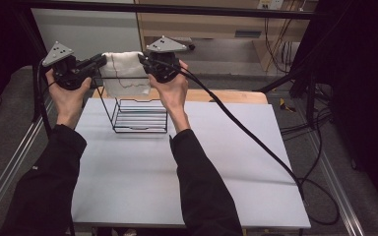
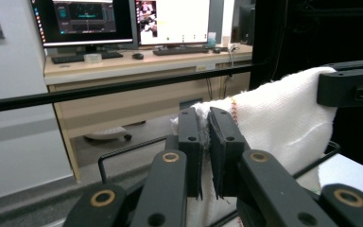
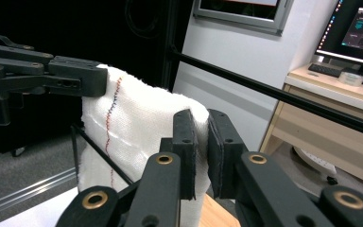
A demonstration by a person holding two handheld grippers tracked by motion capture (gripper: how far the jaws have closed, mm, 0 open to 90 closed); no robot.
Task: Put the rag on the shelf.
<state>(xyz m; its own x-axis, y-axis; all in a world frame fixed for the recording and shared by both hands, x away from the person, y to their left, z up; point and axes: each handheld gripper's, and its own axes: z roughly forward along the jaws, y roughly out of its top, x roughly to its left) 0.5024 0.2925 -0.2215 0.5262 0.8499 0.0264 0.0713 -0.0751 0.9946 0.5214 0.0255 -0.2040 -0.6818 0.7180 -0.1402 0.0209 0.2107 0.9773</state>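
Sleeved forearms steer both tongs, left (image 1: 100,61) and right (image 1: 142,60), each clamped on a towel (image 1: 125,73) corner; keep the cloth taut and level while draping it over the wire rack (image 1: 140,115) near the counter's (image 1: 187,172) far edge.

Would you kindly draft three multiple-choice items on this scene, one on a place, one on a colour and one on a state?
1. Where is the cloth?
A. Flat on the table
B. Held up over the top of the wire rack
C. On the floor

2. What colour is the cloth?
A. White
B. Green
C. Black

3. How do the two grippers stand?
A. Both open, apart from the cloth
B. One shut, one open
C. Both shut on the cloth, one at each end

Answers:
1 B: the high view shows it stretched between the left gripper and the right gripper above the wire rack on the table.
2 A: it is white, with a thin coloured stitch line.
3 C: each gripper view shows its own jaws pinching a cloth edge.
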